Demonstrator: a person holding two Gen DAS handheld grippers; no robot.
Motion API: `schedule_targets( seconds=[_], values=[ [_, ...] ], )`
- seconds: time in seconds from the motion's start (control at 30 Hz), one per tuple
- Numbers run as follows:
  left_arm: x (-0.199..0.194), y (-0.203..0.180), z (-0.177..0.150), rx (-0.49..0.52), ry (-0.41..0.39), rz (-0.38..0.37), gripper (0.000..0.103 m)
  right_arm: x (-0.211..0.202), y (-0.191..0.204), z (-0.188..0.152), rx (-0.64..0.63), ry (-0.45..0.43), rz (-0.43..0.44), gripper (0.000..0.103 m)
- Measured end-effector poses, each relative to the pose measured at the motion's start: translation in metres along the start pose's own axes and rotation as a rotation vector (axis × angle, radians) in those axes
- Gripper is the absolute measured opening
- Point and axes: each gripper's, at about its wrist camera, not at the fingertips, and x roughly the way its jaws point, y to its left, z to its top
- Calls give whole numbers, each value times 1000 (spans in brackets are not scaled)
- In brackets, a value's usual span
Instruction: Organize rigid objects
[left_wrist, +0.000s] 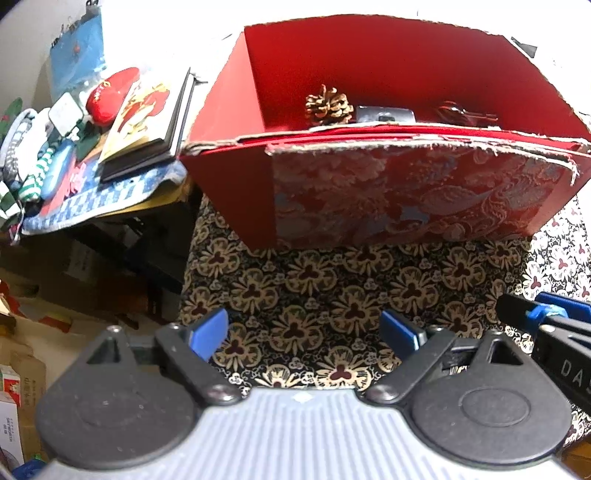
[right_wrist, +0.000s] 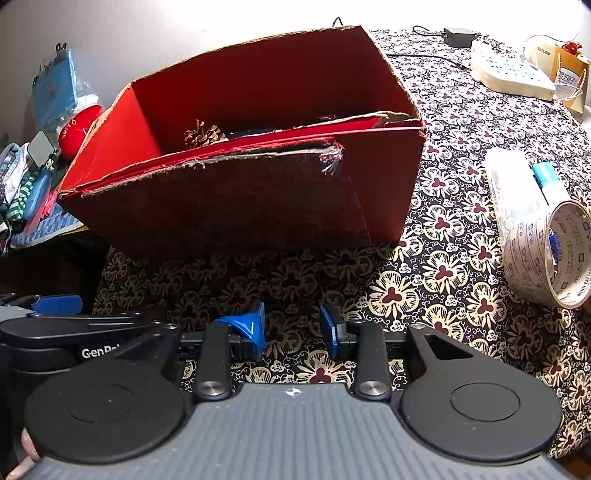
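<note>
Red box (right_wrist: 236, 155): open-topped, on the patterned counter (right_wrist: 443, 229), straight ahead of both grippers, long axis crosswise to them. Contents: pine cone (left_wrist: 327, 105), a dark flat item and a reddish-brown one, both too hidden to identify. Tape roll (right_wrist: 546, 251): on its side, right of the box, well nearer the right gripper (right_wrist: 291, 328); likely the next pick. Right gripper: fingers parted narrowly, nothing between them, above the counter. Left gripper (left_wrist: 304, 328): fingers spread wide, empty, facing the box front.
</note>
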Motion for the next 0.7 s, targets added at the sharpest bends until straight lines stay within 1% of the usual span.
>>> schedule_targets(
  seconds=[0.3,0.47,0.7],
  values=[
    [-16,4,11,16,-64,15,92,-11,-3,13,18,-33,4,16],
    [-27,8,27,1,-94,-7,92,-22,-2,28,22,-66,18,16],
    [-44,10,54,-1,-162,-43,92,-40,3,57,9,-148,32,16]
  ],
)
